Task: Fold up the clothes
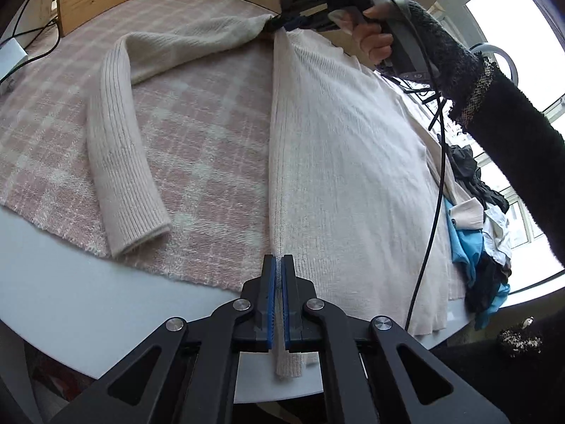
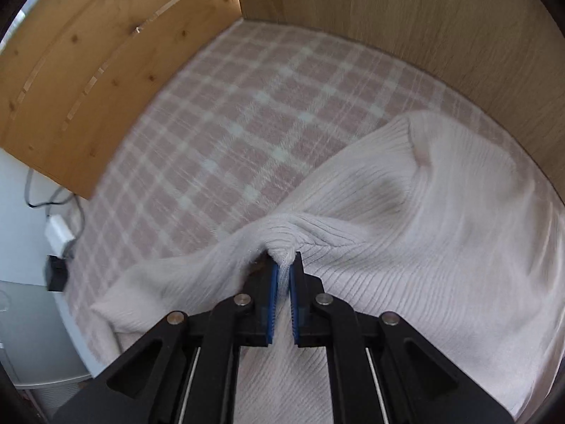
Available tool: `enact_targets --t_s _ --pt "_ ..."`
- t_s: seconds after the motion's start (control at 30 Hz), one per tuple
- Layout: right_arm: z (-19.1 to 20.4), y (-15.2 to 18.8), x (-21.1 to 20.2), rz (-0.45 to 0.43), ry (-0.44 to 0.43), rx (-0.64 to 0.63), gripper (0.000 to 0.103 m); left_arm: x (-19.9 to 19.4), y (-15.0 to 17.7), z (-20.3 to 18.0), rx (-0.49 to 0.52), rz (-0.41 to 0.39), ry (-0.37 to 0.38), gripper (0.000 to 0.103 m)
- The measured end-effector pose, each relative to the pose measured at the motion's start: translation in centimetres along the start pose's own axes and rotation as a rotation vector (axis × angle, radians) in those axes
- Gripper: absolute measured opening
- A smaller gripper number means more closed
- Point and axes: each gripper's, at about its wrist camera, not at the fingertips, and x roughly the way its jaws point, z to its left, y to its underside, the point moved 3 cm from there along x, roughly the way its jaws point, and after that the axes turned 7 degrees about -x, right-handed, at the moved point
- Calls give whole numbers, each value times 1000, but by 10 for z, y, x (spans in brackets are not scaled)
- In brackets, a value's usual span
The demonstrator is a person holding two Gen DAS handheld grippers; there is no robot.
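Left view: left gripper (image 1: 279,265) clamps the sweater (image 1: 353,162) hem edge on the plaid blanket (image 1: 197,134); one sleeve (image 1: 120,162) lies out.

Right view: right gripper (image 2: 282,265) clenches the shoulder.

Judgement: side fold in hand; both ends should travel together.

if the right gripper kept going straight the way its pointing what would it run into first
The right gripper is already shut on a bunched ridge of the cream sweater, so that knit comes first. Past it lies the pink plaid blanket, then probably the wooden back panel; depth is unclear.
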Motion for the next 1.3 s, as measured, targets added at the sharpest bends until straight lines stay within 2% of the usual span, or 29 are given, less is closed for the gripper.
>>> enact_targets --t_s 0.13,0.23,0.3,0.43,0.5,0.63,0.7,0.73,0.83,0.93,0.97,1.0,1.13,1.3 --pt "12 5 -2 9 26 -53 12 -22 -8 12 -25 -37 -48 3" --pt "17 11 -21 18 12 -80 24 -43 -15 23 -51 -72 -88 4" --pt "17 19 -53 -34 -45 -77 25 -57 -21 32 -69 -96 -117 9" --pt "-8 55 -143 -187 -200 8 28 -77 -37 57 -68 -120 -203 10" --pt "-29 80 -188 -276 -225 64 28 -77 -46 64 -37 -117 -242 21" --pt "-85 144 -248 -385 -165 177 31 -68 -63 81 -25 -84 -289 24" --pt "-116 185 -267 -406 -85 238 32 -58 -67 83 -38 -53 -294 31" --pt "-129 205 -272 -409 -38 276 32 -53 -68 82 -36 -42 -291 31" --pt "-174 264 -262 -379 24 413 32 -39 -69 74 -14 -16 -303 32" --pt "-202 313 -247 -350 16 538 32 -29 -71 67 24 -6 -336 31" --pt "-209 326 -243 -343 7 569 32 -28 -72 67 35 -11 -353 24" --pt "-207 331 -240 -343 -1 570 32 -28 -75 67 41 -20 -363 9" --pt "-195 338 -231 -348 -36 547 32 -52 -88 71 62 -92 -385 6" --pt "-157 305 -226 -347 -84 440 32 -126 -122 82 84 -298 -529 6"
